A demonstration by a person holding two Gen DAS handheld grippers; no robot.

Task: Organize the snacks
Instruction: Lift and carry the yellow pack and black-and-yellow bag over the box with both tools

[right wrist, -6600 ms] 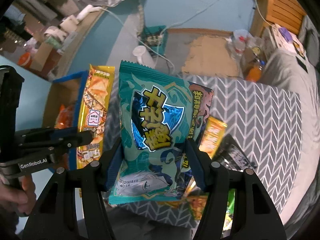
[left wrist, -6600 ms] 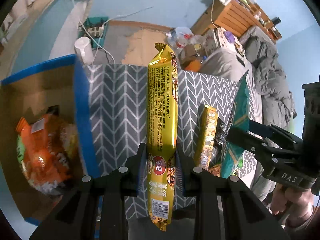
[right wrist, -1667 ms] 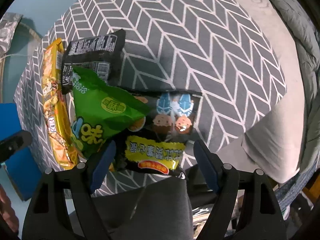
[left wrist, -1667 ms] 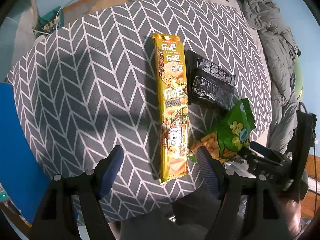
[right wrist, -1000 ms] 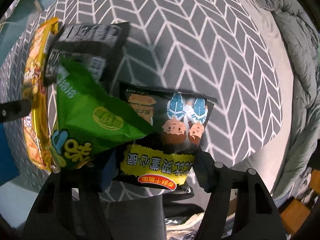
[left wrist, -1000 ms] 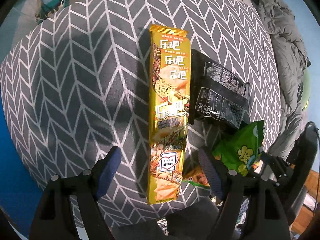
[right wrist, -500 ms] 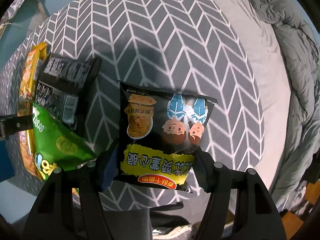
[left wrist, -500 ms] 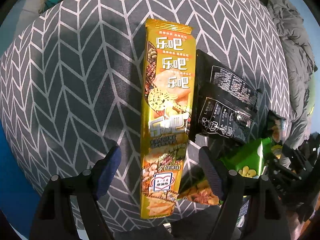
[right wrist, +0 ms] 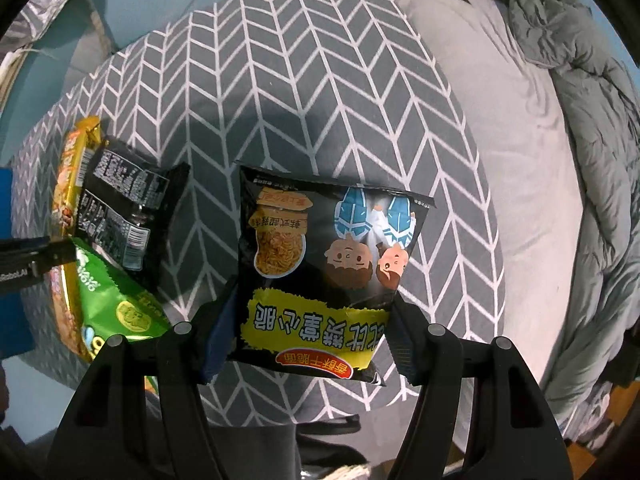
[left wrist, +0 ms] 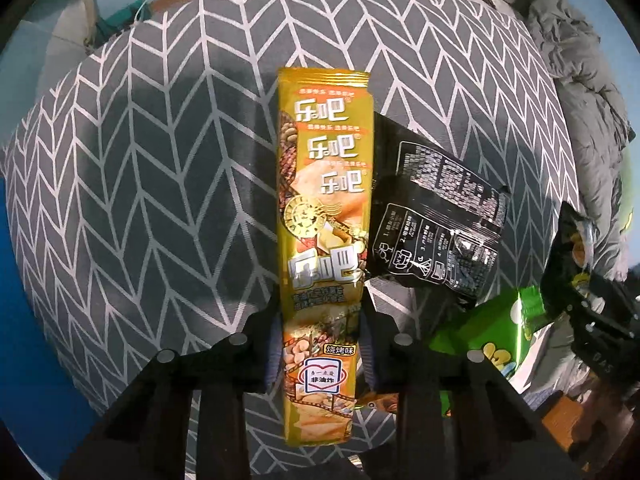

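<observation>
As the left claw [left wrist: 320,344] closes on the long yellow snack pack [left wrist: 325,240] at frame centre, lifting it squarely matters, while the right claw [right wrist: 312,340] grips a black noodle bag [right wrist: 320,264] above the chevron-covered surface [right wrist: 320,80].

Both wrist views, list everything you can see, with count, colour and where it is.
long snack pack: one, gold, lying lengthwise on the cloth, between the left gripper's fingers
noodle snack bag: one, black with yellow band, in the right gripper
black packet: one, black with white print, right of the long snack pack, touching it
green bag: one, green, partly under the black packet
chevron cloth: one, grey and white, under the snacks
bedding: grey, right of the cloth
left gripper: one, black, closing on the long snack pack
right gripper: one, black, shut on the noodle snack bag
</observation>
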